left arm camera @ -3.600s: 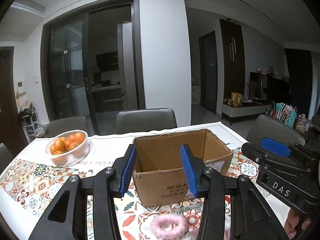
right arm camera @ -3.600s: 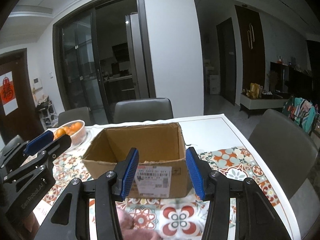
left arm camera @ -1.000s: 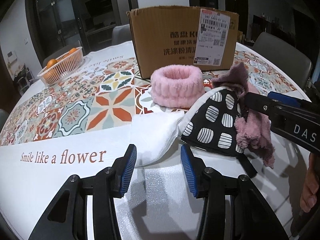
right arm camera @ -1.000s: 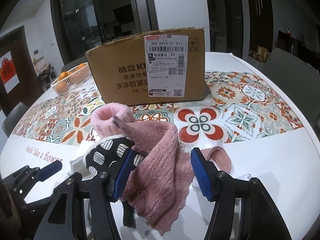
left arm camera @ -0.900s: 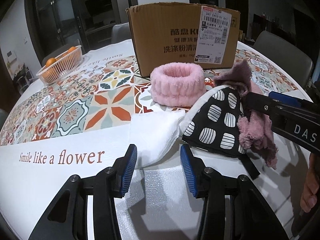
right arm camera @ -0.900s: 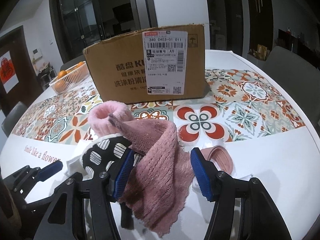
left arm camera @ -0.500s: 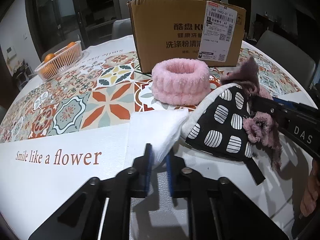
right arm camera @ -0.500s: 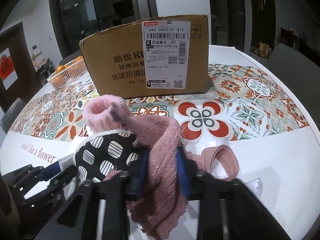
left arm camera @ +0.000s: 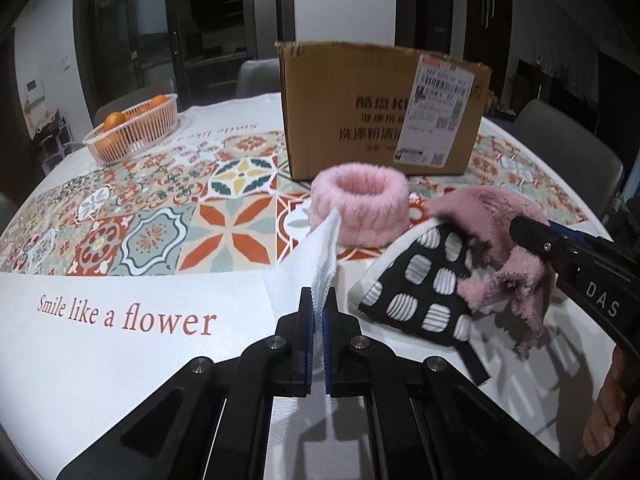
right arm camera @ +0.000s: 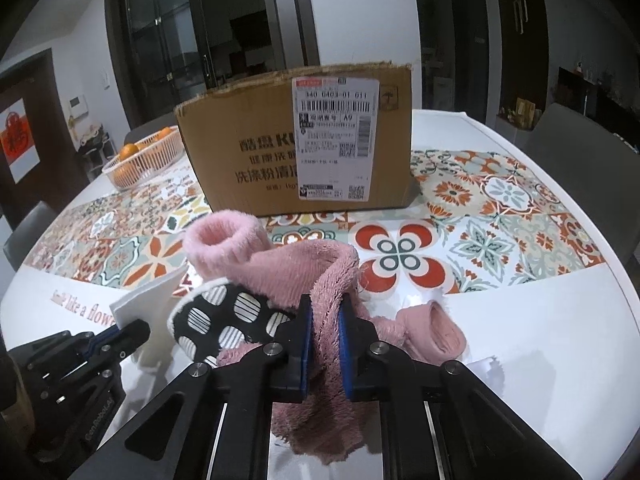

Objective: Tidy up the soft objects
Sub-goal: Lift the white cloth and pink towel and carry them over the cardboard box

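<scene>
My left gripper is shut on a corner of a white cloth, which stands pulled up off the table. My right gripper is shut on a fold of a pink towel; it also shows at the right of the left wrist view. A black pad with white striped patches lies partly under the towel. A fluffy pink headband sits behind them, before the open cardboard box. A second pink band lies right of the towel.
A white basket of oranges stands at the far left of the table. The tablecloth has patterned tiles and a white border with red lettering. Grey chairs ring the table. A person's fingers show low at the right.
Both grippers went from open to shut, the left on the white cloth's corner, the right on the pink towel. The white cloth's corner has risen off the table.
</scene>
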`<state>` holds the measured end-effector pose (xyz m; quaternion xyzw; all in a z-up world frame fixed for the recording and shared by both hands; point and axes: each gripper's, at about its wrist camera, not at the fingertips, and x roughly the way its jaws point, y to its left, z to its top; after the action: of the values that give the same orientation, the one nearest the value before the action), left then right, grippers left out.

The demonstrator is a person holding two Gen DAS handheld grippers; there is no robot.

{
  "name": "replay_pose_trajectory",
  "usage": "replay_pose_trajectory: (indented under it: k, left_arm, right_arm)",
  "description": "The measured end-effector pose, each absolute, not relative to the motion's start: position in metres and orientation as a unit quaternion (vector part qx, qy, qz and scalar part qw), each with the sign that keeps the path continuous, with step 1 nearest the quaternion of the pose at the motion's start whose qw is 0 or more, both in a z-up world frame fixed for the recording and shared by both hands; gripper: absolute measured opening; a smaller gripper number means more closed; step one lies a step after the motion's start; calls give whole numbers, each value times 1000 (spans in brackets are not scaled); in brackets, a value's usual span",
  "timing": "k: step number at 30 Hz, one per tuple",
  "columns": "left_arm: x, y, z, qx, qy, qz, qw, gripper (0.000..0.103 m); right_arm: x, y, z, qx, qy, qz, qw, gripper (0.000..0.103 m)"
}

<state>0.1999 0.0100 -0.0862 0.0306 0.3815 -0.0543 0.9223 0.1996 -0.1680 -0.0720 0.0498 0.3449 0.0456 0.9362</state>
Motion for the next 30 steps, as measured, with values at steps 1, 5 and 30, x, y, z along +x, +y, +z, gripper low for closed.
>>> replay_pose_trajectory:
  k: [1, 5, 30]
  left_arm:
    - [198, 10, -82, 29, 377, -55, 924, 6]
    - [193, 8, -69, 26, 362, -60, 930, 6]
    - [173, 6, 1, 1, 270, -77, 960, 6]
  right_arm:
    - [198, -168, -69, 50, 341, 46, 937, 13]
    - [191, -169, -58, 51, 327, 47, 943, 13]
    - [156, -170, 8, 53, 227, 52, 971, 11]
